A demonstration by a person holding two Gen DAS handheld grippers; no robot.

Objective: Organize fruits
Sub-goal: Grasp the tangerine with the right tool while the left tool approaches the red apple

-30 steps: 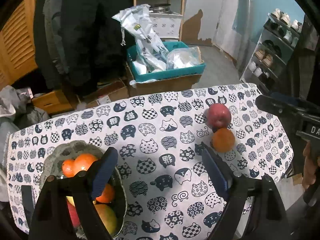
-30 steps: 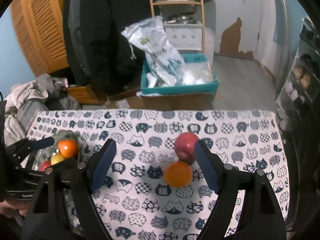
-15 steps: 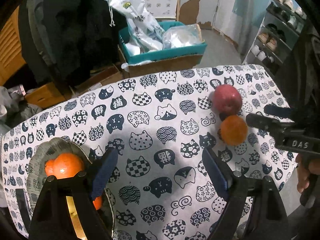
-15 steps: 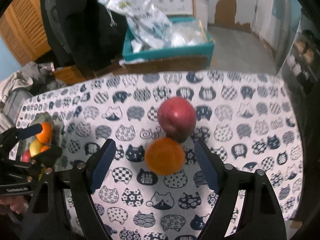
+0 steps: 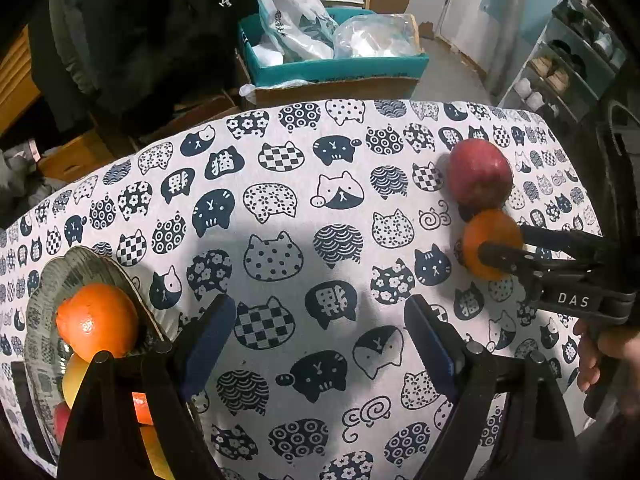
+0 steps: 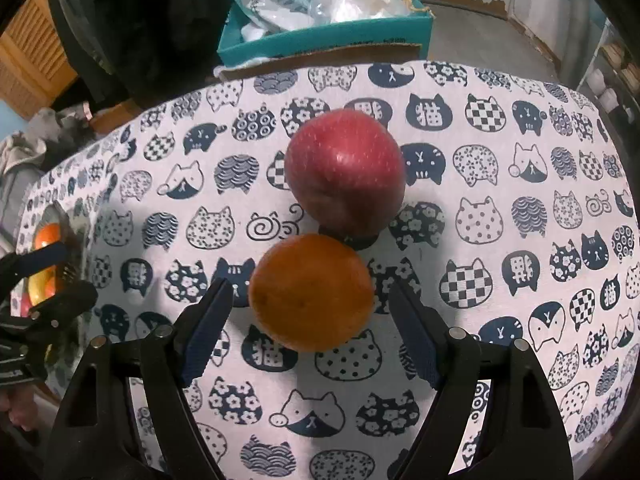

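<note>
An orange [image 6: 312,292] lies on the cat-print tablecloth [image 6: 500,208], touching a red apple [image 6: 346,170] just behind it. My right gripper [image 6: 310,286] is open and points down, one finger on each side of the orange with a small gap on both sides. In the left wrist view the same orange [image 5: 490,244] and apple [image 5: 478,178] sit at the right, with the right gripper [image 5: 506,246] over the orange. My left gripper [image 5: 316,320] is open above bare cloth, just right of a grey bowl [image 5: 80,272] holding an orange [image 5: 96,322] and other fruit.
Beyond the table's far edge stand a teal box [image 5: 332,66] of plastic bags on cardboard, dark hanging coats [image 5: 140,40] and a shoe rack [image 5: 560,68] at the right. A hand [image 5: 600,356] holds the right gripper's handle.
Both grippers have come down toward the table. The right one has lowered until its fingers flank the orange. The left one has sunk nearer the cloth beside the bowl.
</note>
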